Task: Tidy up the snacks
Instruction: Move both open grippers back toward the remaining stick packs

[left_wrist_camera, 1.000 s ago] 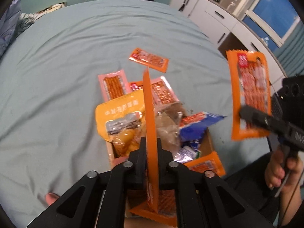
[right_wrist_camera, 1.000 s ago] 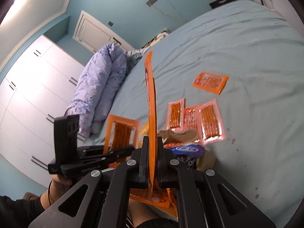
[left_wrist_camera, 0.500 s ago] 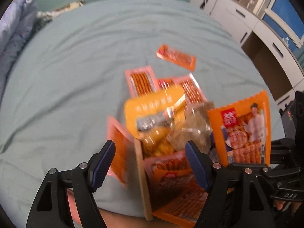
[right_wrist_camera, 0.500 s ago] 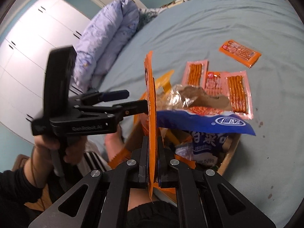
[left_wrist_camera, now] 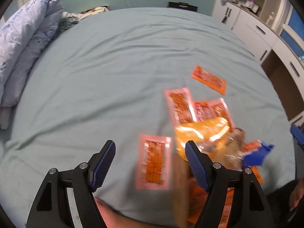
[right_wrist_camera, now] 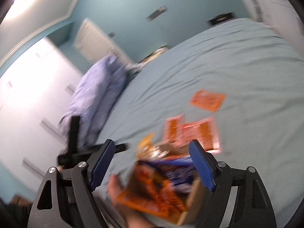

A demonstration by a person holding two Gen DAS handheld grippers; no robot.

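Note:
My left gripper is open and empty above the bed. A pink snack packet lies flat on the sheet between its fingers. A cardboard box at the lower right holds a yellow bag, a blue packet and orange packets. My right gripper is open and empty over the same box, where an orange packet lies on top. The left gripper shows at the left of the right wrist view. Both views are blurred.
Two pink packets and a red one lie on the sheet beyond the box. An orange packet lies further back. A folded quilt is at the left. White cabinets stand at the right. A bare foot rests beside the box.
Both grippers have opened. The left one dropped its packet onto the sheet left of the box. The right one let its orange packet fall onto the box. Both cameras swung upward.

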